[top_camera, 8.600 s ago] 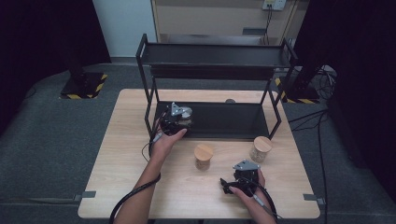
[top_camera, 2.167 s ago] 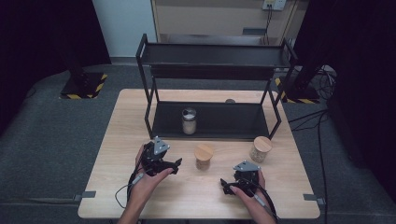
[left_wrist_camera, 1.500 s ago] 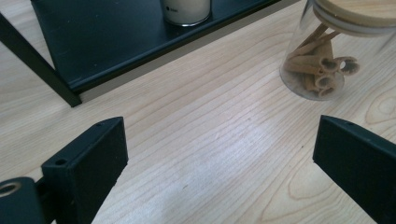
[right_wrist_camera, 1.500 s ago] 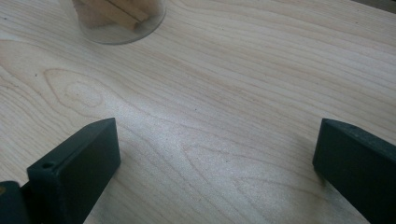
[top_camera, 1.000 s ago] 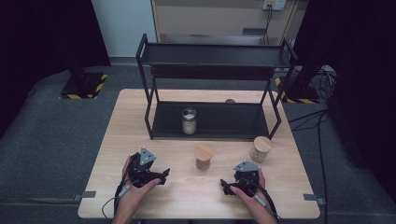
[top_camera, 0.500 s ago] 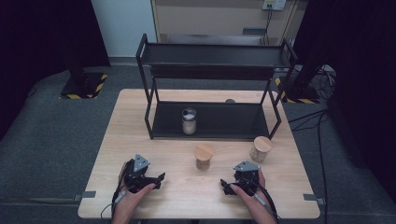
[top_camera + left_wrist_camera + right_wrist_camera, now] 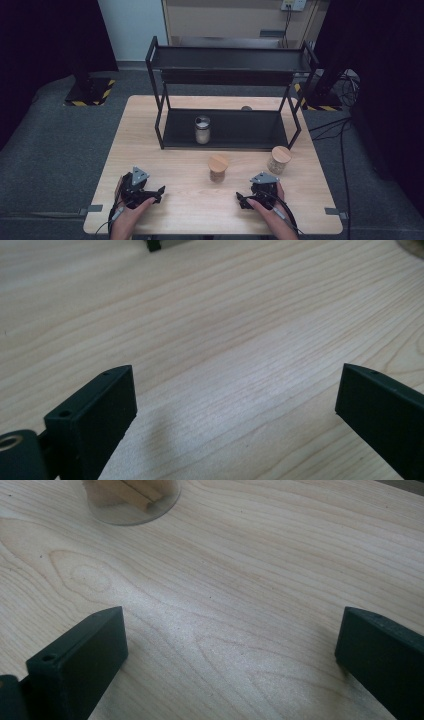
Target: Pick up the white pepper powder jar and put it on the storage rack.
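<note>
A clear jar with a silver lid (image 7: 202, 129) stands upright on the lower shelf of the black two-tier rack (image 7: 160, 125). Two jars with wooden lids stand on the table in front of the rack, one in the middle (image 7: 218, 168) and one to the right (image 7: 278, 159). My left gripper (image 7: 156, 192) rests near the table's front left, open, with bare wood between its jaws (image 7: 235, 400). At the front right, my right gripper (image 7: 243, 200) is open too (image 7: 232, 645). The base of the middle jar (image 7: 131, 497) lies ahead of it.
The wooden table (image 7: 150, 150) has free room between the two grippers and left of the rack. A foot of the rack (image 7: 152, 245) shows at the top of the left gripper view. Dark floor and black stands surround the table.
My left gripper left the silver-lidded jar on the lower shelf and drew back to the table's front left, still sliding toward the edge. The right gripper has not moved.
</note>
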The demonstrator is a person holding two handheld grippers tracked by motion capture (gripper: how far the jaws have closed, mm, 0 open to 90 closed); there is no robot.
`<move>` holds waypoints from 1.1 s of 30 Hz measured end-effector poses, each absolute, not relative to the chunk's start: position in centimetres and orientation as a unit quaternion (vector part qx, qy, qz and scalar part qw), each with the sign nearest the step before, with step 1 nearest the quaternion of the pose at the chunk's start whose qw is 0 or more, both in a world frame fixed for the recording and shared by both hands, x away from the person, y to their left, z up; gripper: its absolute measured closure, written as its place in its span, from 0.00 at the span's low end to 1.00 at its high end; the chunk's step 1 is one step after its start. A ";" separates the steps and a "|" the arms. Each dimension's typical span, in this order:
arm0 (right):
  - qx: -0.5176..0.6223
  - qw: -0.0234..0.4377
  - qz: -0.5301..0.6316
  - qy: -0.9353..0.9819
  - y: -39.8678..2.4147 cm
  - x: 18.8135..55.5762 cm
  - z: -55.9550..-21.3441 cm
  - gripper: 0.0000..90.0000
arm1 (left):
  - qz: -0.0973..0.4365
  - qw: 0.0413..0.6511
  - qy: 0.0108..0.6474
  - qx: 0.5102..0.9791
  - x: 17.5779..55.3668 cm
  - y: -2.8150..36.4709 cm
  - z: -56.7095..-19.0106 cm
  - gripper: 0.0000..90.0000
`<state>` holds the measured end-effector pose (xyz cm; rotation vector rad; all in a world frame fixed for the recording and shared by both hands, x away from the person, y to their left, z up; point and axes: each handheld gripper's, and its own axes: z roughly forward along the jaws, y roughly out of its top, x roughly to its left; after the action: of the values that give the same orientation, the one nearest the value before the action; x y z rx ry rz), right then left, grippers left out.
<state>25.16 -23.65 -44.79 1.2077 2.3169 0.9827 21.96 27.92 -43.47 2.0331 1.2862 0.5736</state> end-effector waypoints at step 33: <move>0.425 0.160 0.337 0.825 -23.1 25.7 -43.6 0.04 | 0.212 0.316 0.513 0.769 23.0 27.7 -44.5 0.00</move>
<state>25.69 -23.11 -43.59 1.2135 2.3569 0.9628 23.01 27.74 -44.47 2.0249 1.3520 0.5587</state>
